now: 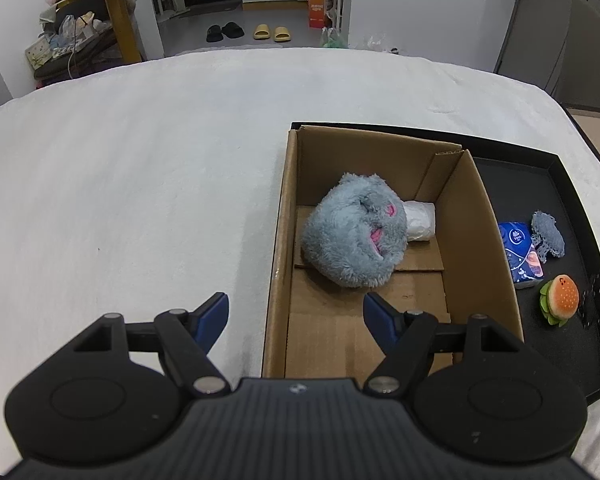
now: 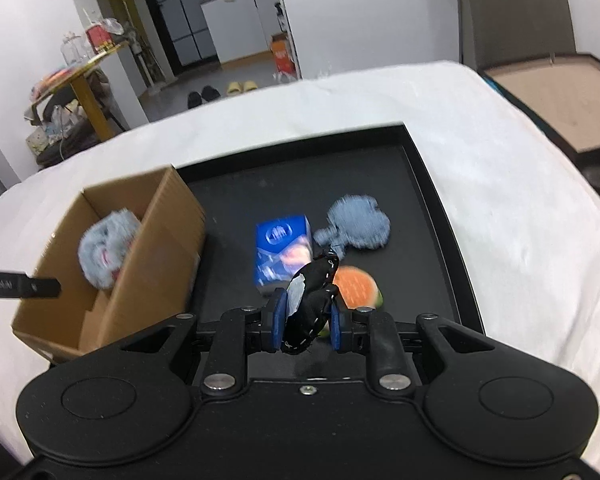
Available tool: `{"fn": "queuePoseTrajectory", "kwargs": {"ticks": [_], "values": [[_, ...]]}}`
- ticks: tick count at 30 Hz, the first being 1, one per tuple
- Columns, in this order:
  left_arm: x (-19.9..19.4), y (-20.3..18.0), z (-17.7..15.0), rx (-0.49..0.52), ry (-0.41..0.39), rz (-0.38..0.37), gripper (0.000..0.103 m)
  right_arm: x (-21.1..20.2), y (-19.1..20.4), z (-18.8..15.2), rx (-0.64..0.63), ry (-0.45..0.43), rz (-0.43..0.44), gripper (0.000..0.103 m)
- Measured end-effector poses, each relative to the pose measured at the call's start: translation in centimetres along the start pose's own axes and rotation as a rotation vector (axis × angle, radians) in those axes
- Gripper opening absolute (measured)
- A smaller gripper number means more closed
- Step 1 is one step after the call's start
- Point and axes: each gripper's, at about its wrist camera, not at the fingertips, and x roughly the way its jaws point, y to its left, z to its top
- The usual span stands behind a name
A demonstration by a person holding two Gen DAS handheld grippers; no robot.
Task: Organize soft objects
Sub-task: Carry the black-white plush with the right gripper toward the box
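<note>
Now the right hand-held gripper (image 2: 307, 326) is clenched on a small black-and-white stitched plush toy (image 2: 310, 300); it looks light and squashy, best pinched mid-body; the left hand-held gripper (image 1: 296, 312) gapes, empty, over the brown cardboard box (image 1: 496, 248).

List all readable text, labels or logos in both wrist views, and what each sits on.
Blue tissue pack on the black tray: round white logo, lettering too small to read; blurred in the right wrist view.
Orange box on the far floor: white print, too small to read.
Black bar at the left edge of the right wrist view: pale lettering, blurred.
Nothing else legible.
</note>
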Motion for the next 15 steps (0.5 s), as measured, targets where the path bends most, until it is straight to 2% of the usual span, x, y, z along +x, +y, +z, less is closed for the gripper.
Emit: {"fn": "queuePoseTrajectory", "kwargs": {"ticks": [15], "values": [[0.6, 1.6, -0.1, -0.031, 0.016, -0.047, 0.073, -0.5, 3.9, 2.7, -0.084, -0.039, 0.03, 0.022]]}}
